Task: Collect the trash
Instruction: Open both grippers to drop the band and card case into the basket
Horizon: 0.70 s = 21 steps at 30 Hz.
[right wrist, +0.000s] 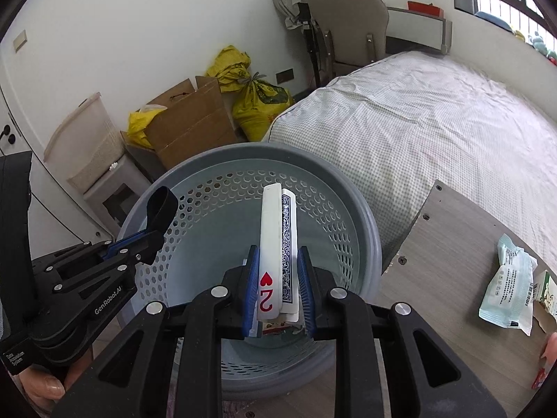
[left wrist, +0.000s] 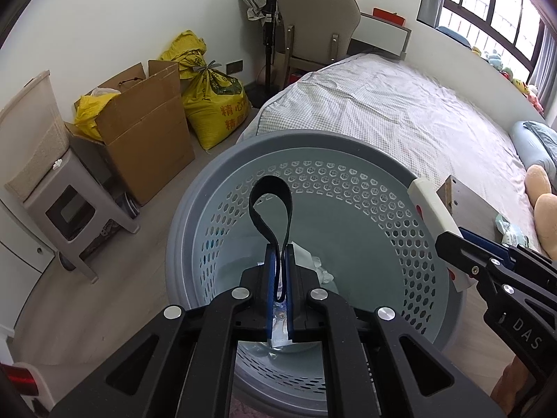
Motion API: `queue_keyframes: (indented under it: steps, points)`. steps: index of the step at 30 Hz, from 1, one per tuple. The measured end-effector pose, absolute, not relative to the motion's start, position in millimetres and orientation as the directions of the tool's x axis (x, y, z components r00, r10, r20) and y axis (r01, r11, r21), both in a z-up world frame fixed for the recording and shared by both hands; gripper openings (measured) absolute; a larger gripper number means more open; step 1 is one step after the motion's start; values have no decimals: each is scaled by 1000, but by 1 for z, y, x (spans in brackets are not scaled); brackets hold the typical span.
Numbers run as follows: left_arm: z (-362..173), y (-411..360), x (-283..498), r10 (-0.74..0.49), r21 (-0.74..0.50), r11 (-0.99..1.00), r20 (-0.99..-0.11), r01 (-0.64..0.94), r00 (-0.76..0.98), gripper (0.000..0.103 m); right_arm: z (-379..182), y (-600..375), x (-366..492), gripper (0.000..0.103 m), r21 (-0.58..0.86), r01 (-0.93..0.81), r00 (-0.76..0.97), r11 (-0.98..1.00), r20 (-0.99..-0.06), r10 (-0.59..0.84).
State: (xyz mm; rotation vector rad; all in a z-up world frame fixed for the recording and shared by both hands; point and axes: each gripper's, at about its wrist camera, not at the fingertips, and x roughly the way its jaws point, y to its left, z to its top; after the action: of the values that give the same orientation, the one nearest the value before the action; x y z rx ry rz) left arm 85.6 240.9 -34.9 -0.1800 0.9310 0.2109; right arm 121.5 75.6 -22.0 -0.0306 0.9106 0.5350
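- A cardboard box [left wrist: 146,132] and a yellow sack [left wrist: 216,111] stand against the wall at far left.
- The left gripper [left wrist: 280,268] hangs over the grey perforated basket [left wrist: 348,146], fingers clenched on a black strap loop [left wrist: 269,205].
- Crumpled white paper [left wrist: 318,268] lies on the basket's floor.
- The right gripper [right wrist: 278,278], also above the basket, grasps a stack of playing cards [right wrist: 276,244], a 2 of hearts showing.
- A pale green packet [right wrist: 510,282] lies on the desk [right wrist: 449,250] beside the bed [right wrist: 435,111].
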Motion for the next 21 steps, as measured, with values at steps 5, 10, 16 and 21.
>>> queue_keyframes:
  steps: [5,10,16,21]
  points:
    - [-33,240,85,103,-62,965,-805,-255,585,8,-23,77,122,23,191,-452,491,871,-762,422]
    - [-31,237,84,106,-61,964,-803,-259,586,22,-21,73,123,26,192,-446,499,874,-757,421]
    - [-25,238,81,109,-70,962,-791,-265,602,48,-15,70,119,40,186,-440,521,879,-744,418]
    - [-23,238,79,111,-71,960,-792,-272,601,50,-14,68,119,40,186,-436,523,881,-744,416]
